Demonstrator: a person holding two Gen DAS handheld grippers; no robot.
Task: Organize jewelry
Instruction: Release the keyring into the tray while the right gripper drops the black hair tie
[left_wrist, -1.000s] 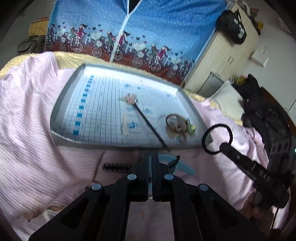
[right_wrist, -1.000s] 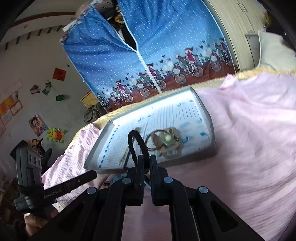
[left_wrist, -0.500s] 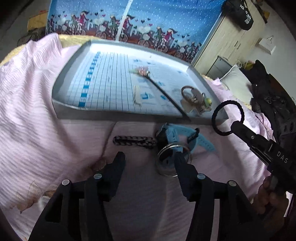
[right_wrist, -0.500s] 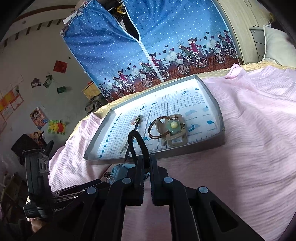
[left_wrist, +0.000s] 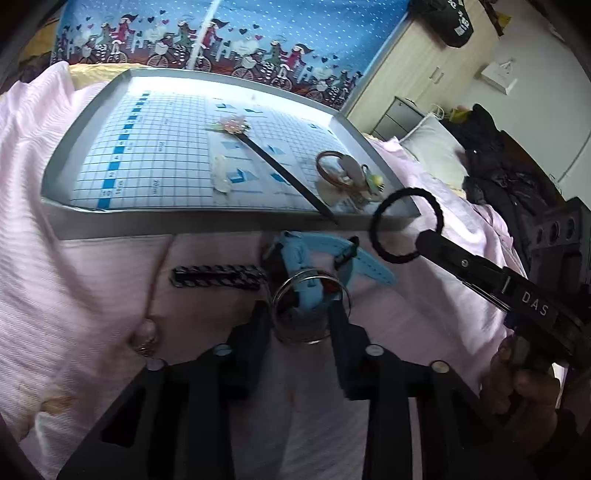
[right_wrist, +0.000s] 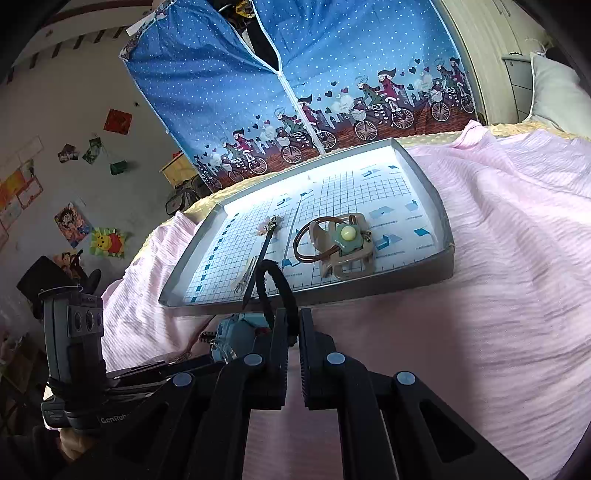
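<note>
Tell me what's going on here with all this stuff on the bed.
A person with a gripper in each hand is sorting jewelry into a grey tray on a pink bedspread. The right gripper is shut on a black hair tie, held near the tray's front edge. The left gripper is open around a silver ring beside a blue watch.

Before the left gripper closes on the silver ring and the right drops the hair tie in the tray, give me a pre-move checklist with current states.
1. Left gripper jaws open around silver ring: ok.
2. Ring free of blue watch: not ok, they overlap.
3. Right gripper shut on black hair tie: ok.
4. Hair tie above tray: not ok, short of its near wall.
5. Bare tray floor for it: ok.
</note>
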